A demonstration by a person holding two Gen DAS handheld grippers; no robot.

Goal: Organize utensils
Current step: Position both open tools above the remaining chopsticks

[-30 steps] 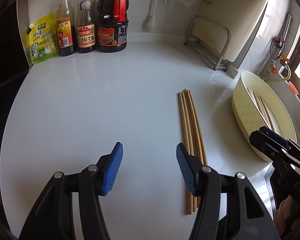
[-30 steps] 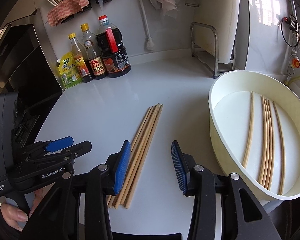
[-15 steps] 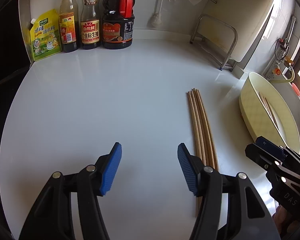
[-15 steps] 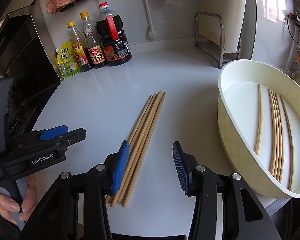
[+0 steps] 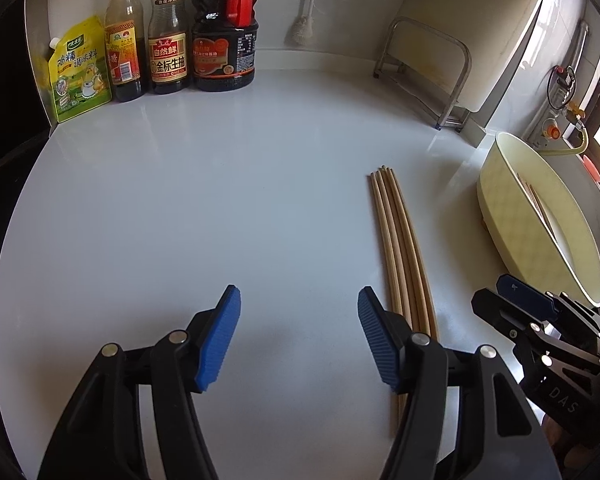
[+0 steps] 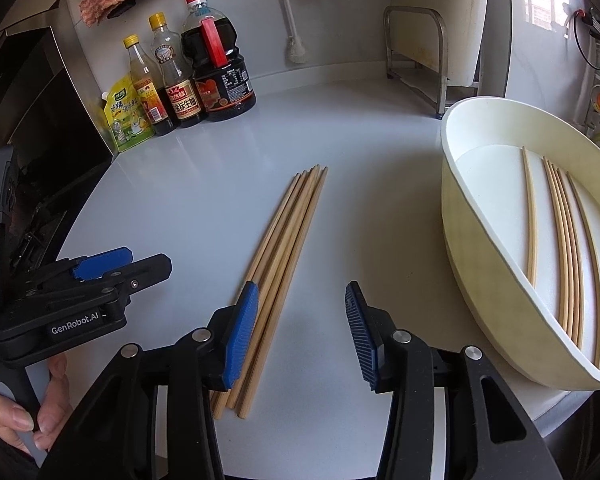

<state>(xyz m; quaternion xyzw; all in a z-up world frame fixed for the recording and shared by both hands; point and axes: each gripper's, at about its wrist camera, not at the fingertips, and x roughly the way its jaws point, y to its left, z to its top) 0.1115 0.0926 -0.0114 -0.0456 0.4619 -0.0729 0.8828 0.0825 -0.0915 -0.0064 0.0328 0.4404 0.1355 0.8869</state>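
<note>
Both grippers are drifting nearer the white counter (image 5: 180, 208); left gripper (image 5: 298, 340) and right gripper (image 6: 296, 330) are gaping wide, holding nothing. Loose chopsticks (image 6: 288, 248) are lying bundled beside the cream basin (image 6: 480, 248), which is holding perhaps five more. Sauce bottles (image 5: 172, 36) are lining the back wall.

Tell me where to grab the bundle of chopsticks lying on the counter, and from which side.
Grip the chopsticks across their near, thicker ends, coming down from above with the right gripper, fingers straddling the bundle. They lie flat, side by side on the counter, so squeezing crosswise should gather them together.
</note>
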